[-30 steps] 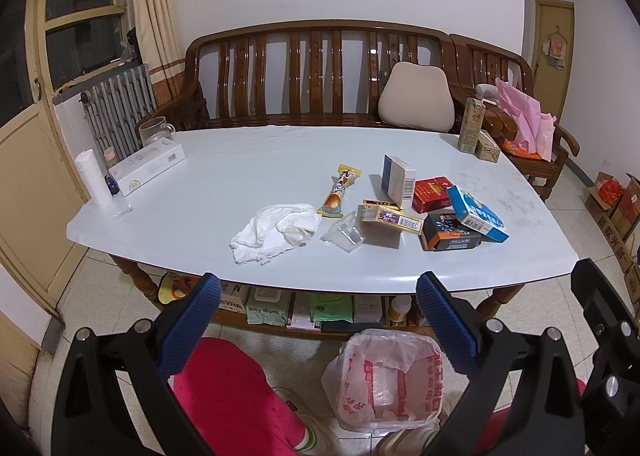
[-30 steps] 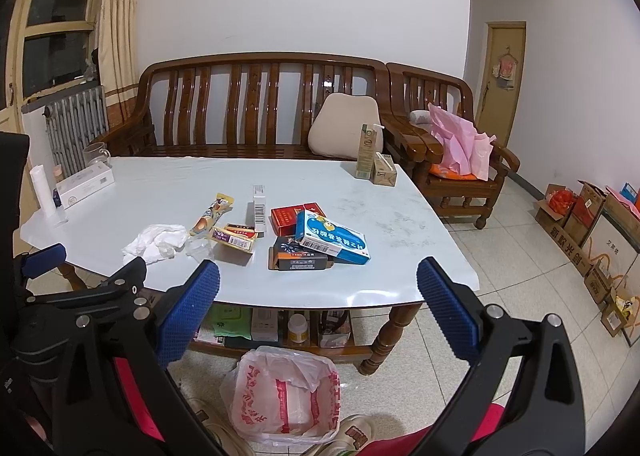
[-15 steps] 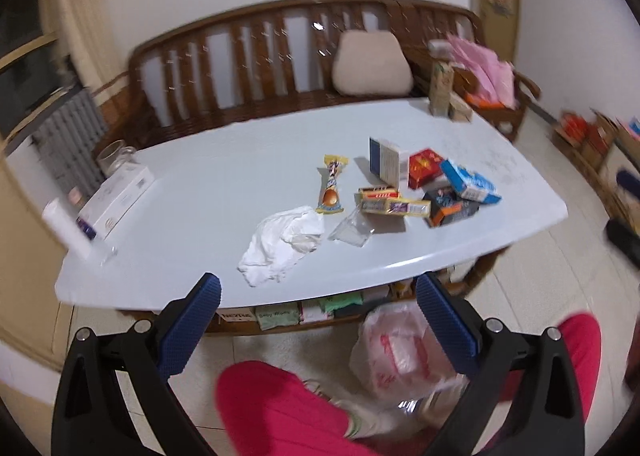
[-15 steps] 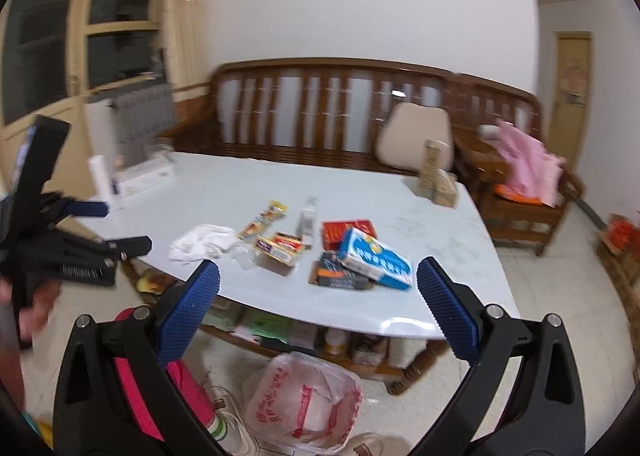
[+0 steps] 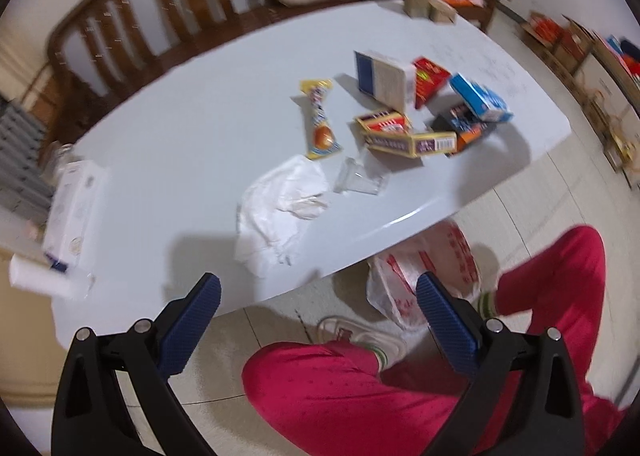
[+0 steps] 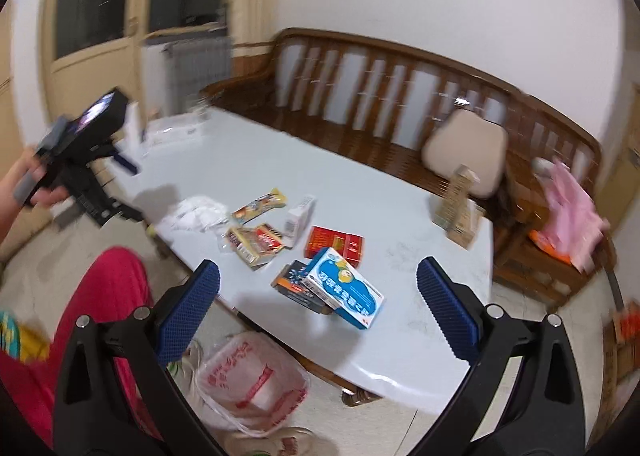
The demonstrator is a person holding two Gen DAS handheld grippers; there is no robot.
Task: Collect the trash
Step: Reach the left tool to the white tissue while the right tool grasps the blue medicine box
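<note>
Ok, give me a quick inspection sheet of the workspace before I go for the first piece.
Surface: white table, trash grouped toward its near right part.
Job's things: crumpled tissue, snack wrapper, clear plastic piece, small boxes including a blue box; plastic bag on the floor by the table.
Clutter: white carton at the table's left end.
Grippers: left gripper and right gripper open, empty.
Cables: nothing seen.
Surroundings: wooden bench, cushion.
</note>
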